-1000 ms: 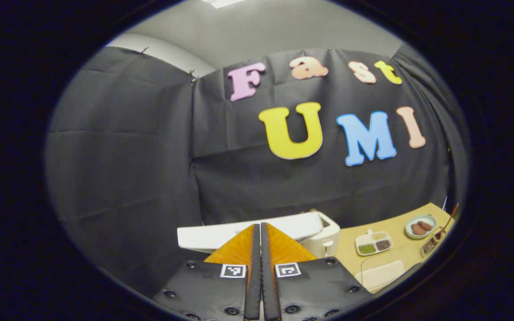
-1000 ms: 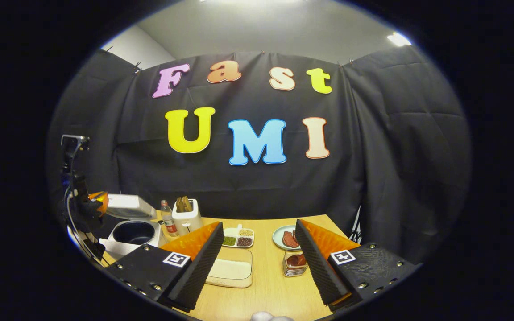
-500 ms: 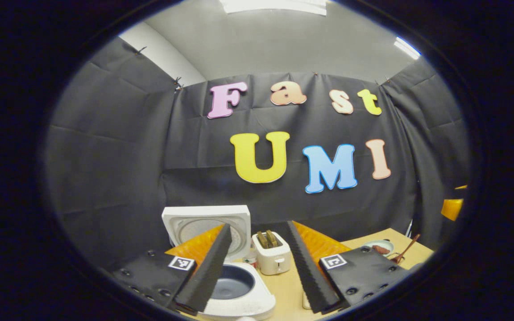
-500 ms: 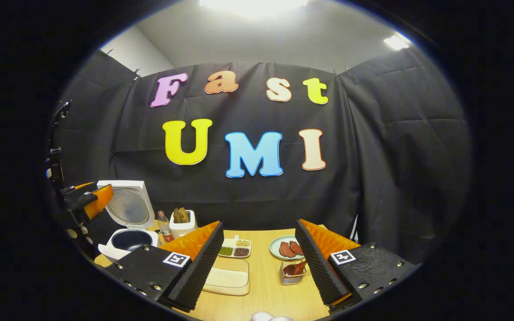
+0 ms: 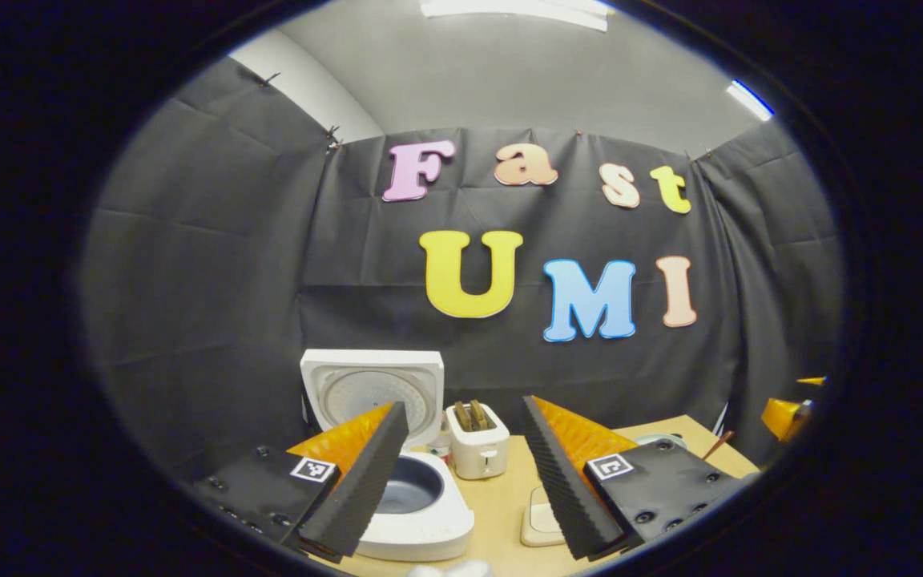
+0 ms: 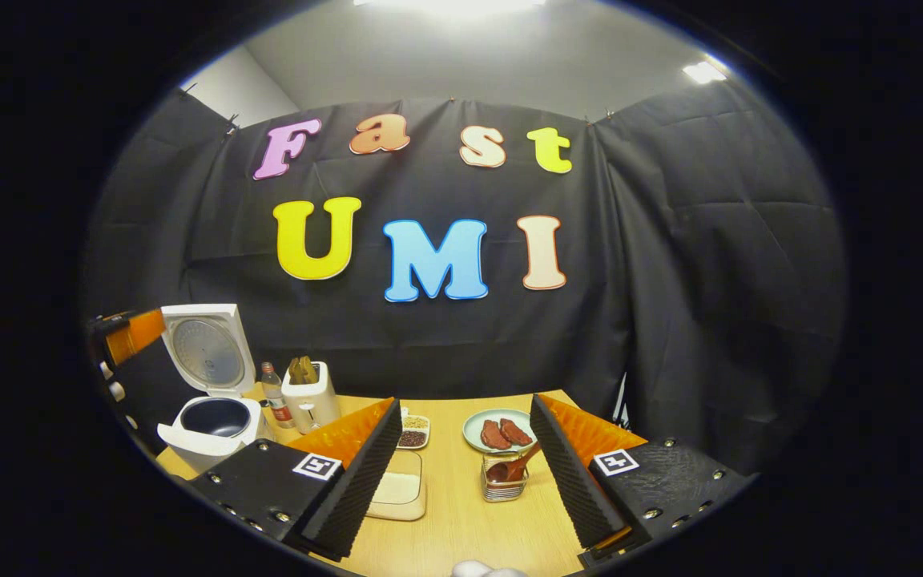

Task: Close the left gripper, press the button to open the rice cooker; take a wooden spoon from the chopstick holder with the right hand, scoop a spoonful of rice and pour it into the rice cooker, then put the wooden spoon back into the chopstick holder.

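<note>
The white rice cooker [image 5: 429, 521] stands open, its lid [image 5: 371, 393] upright and the dark inner pot [image 5: 413, 485] showing. My left gripper [image 5: 461, 405] is open and holds nothing, above and in front of the cooker. In the right gripper view the cooker [image 6: 209, 421] sits at the table's left, with the left gripper [image 6: 129, 332] beside its lid. My right gripper [image 6: 465, 402] is open and holds nothing. Below and ahead of it stands the wire chopstick holder [image 6: 501, 479] with the wooden spoon [image 6: 513, 467] in it. A glass dish of rice [image 6: 397, 489] lies left of the holder.
A white toaster [image 6: 309, 401] holding bread and a small bottle [image 6: 272, 393] stand right of the cooker. A divided dish of beans [image 6: 413, 433] and a plate of meat slices [image 6: 501, 431] sit near the back of the wooden table [image 6: 461, 529]. Black cloth walls surround it.
The left gripper went from shut to open and drew back from the cooker. The lid swung from half-raised to fully upright. The right gripper stayed open and moved slightly nearer the holder.
</note>
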